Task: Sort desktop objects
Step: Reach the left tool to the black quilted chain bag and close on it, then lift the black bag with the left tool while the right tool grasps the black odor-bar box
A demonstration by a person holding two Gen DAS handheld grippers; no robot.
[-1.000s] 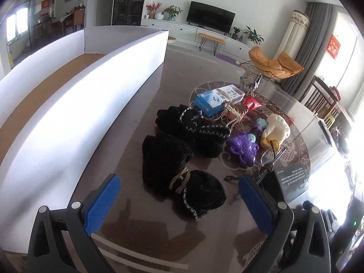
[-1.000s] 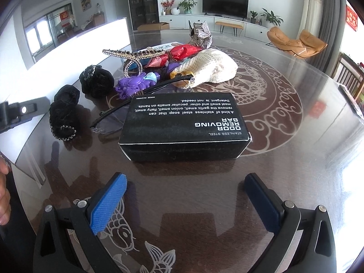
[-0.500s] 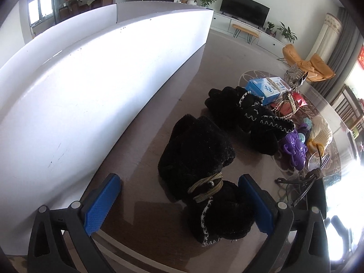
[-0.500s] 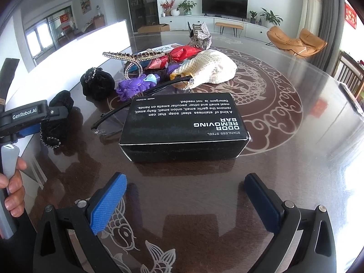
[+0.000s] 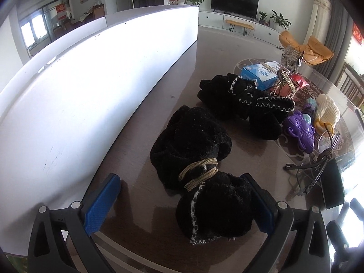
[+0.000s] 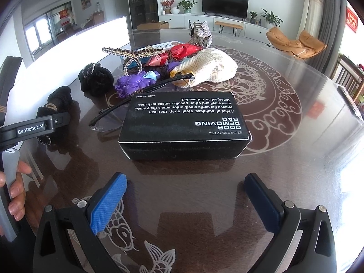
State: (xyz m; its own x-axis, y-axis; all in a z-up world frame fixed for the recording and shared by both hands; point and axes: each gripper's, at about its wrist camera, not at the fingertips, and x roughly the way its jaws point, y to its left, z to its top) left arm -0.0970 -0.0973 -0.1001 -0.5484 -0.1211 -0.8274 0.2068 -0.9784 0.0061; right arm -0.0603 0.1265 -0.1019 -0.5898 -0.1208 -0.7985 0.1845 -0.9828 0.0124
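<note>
A black fuzzy bundle (image 5: 193, 145) tied with tan cord lies on the dark table, its near end between the wide-apart fingers of my open left gripper (image 5: 179, 202). A second black fuzzy item (image 5: 245, 104) with white stitching lies farther back. In the right wrist view a black soap box (image 6: 184, 125) sits just ahead of my open right gripper (image 6: 185, 195), which holds nothing. The left gripper's body (image 6: 34, 127) and a hand (image 6: 16, 191) show at that view's left edge, over the tied bundle (image 6: 56, 104).
A tall white-walled box (image 5: 91, 86) runs along the table's left. Behind lie a blue box (image 5: 261, 75), purple toy (image 5: 300, 132), cream knit pouch (image 6: 209, 68), rhinestone hair clip (image 6: 134, 56), red packet (image 6: 182, 51), black glasses (image 5: 314, 168). Bare table (image 6: 284, 159) lies right of the soap box.
My left gripper has moved forward and down, so the tied black bundle now sits between its fingers. The right gripper has stayed in place before the soap box.
</note>
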